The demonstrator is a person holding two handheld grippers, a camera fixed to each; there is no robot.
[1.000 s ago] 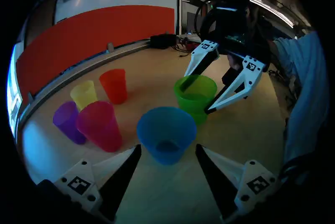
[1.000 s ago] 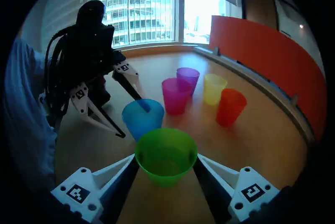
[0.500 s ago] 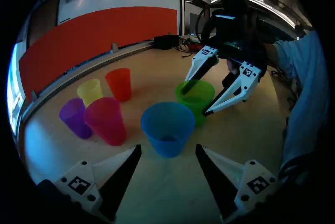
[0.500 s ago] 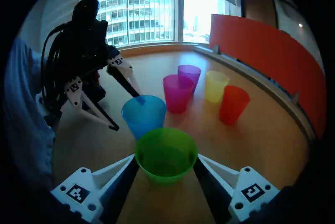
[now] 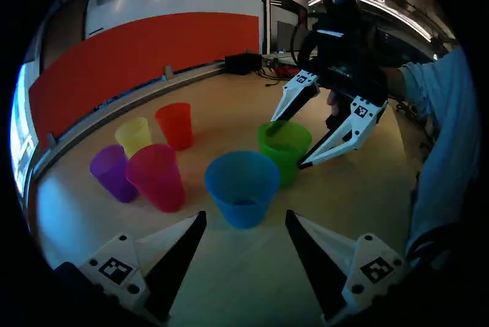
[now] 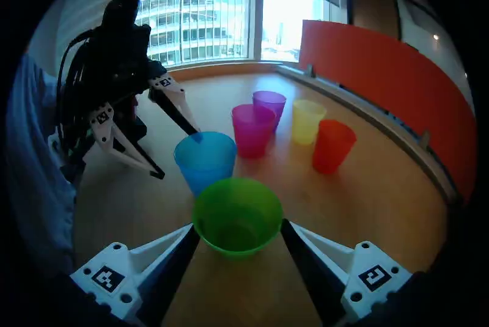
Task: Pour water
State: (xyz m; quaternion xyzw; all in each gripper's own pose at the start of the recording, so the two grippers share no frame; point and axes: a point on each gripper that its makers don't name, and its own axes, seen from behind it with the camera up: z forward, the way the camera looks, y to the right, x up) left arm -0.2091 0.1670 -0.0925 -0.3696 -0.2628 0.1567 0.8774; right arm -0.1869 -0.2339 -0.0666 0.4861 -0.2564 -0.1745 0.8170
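Straddling cups
My left gripper (image 5: 244, 213) is gaping before the blue cup (image 5: 242, 189), my right gripper (image 6: 238, 225) around the green cup (image 6: 237, 211).

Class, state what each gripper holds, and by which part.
Left gripper: nothing; the blue cup stands free. Right gripper: jaws flank the green cup at its side wall; a hold cannot be told.

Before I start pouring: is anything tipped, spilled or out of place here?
Nothing stands out. The blue cup, green cup, pink cup, purple cup, yellow cup and orange cup all stand upright, and the wooden surface shows no spill.
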